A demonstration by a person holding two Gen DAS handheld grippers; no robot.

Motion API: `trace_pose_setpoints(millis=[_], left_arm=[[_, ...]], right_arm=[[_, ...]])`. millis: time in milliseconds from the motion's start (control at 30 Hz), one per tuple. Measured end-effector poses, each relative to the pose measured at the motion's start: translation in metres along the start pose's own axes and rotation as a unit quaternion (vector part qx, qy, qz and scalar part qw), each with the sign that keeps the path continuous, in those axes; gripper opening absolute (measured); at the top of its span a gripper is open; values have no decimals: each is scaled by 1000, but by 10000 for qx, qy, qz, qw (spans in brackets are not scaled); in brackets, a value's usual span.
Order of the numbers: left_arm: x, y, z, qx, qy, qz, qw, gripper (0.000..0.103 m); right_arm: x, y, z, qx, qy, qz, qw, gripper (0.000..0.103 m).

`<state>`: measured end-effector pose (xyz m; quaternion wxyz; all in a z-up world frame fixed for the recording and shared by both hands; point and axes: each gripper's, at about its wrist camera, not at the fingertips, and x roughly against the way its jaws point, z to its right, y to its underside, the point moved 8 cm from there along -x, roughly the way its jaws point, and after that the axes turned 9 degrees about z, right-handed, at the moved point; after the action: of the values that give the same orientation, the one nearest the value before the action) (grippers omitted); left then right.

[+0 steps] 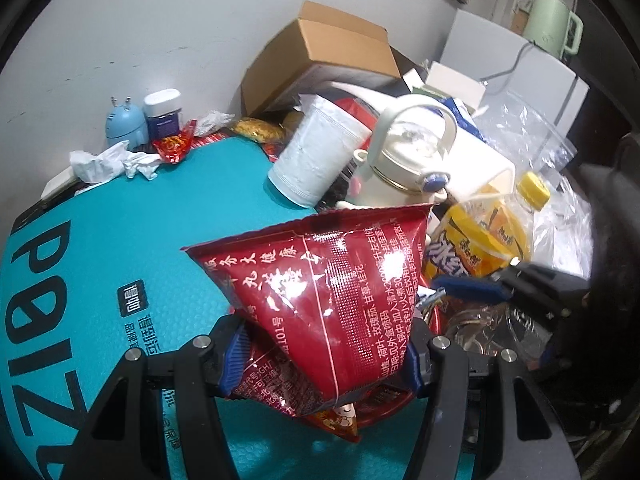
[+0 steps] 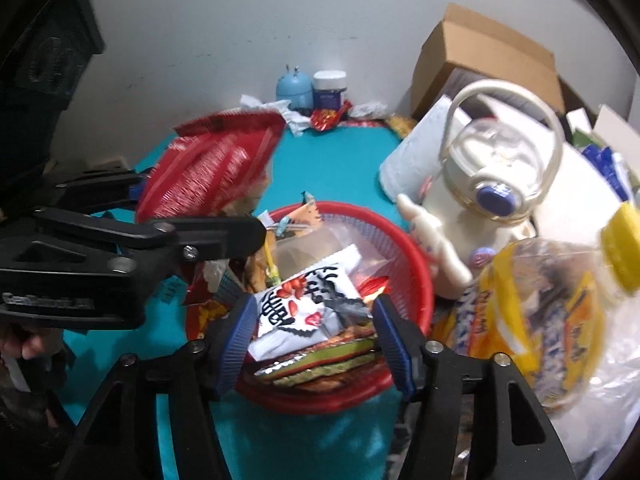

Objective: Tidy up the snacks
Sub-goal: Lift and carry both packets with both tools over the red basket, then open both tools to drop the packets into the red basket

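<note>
My left gripper [image 1: 324, 364] is shut on a dark red snack bag [image 1: 332, 292] with white print, held above the teal mat [image 1: 120, 240]. From the right wrist view, the same left gripper [image 2: 180, 212] and its red bag [image 2: 212, 168] hang at the left, beside a red mesh basket [image 2: 420, 272] filled with several snack packets. My right gripper [image 2: 316, 344] stands open over the basket's near side. A white packet with black lettering [image 2: 308, 312] lies on top of the pile between its blue pads [image 2: 236, 344], and the pads do not press on it.
A cream water bottle with a handle [image 2: 492, 184] and a yellow-capped drink bottle [image 2: 560, 312] crowd the basket's right side. Behind them are a paper towel roll [image 1: 316, 156] and a cardboard box [image 1: 320, 52]. Crumpled tissues [image 1: 108, 160], a blue gadget [image 1: 124, 124] and a jar [image 1: 162, 116] line the wall.
</note>
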<state>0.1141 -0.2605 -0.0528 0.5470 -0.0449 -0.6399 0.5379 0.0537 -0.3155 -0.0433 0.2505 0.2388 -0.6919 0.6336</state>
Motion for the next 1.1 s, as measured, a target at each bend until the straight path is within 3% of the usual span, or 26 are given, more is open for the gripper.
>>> trace_pose_setpoints(millis=[200, 333, 600, 833, 1100], left_arm=[[-14, 8, 15, -142, 197, -343, 9991, 60], [-26, 12, 16, -208, 104, -539, 9983, 60], [-38, 12, 14, -174, 110, -551, 9983, 64], [-46, 15, 8, 72, 232, -573, 9981, 74], [-45, 11, 13, -50, 201, -546, 9983, 75]], right_arm=[[18, -1, 5, 93, 252, 142, 9995, 66], [21, 8, 7, 118, 349, 67, 9993, 66], [22, 10, 13, 59, 399, 76, 9992, 66], [23, 10, 14, 74, 400, 90, 9991, 66], [24, 11, 14, 33, 385, 87, 9992, 66]])
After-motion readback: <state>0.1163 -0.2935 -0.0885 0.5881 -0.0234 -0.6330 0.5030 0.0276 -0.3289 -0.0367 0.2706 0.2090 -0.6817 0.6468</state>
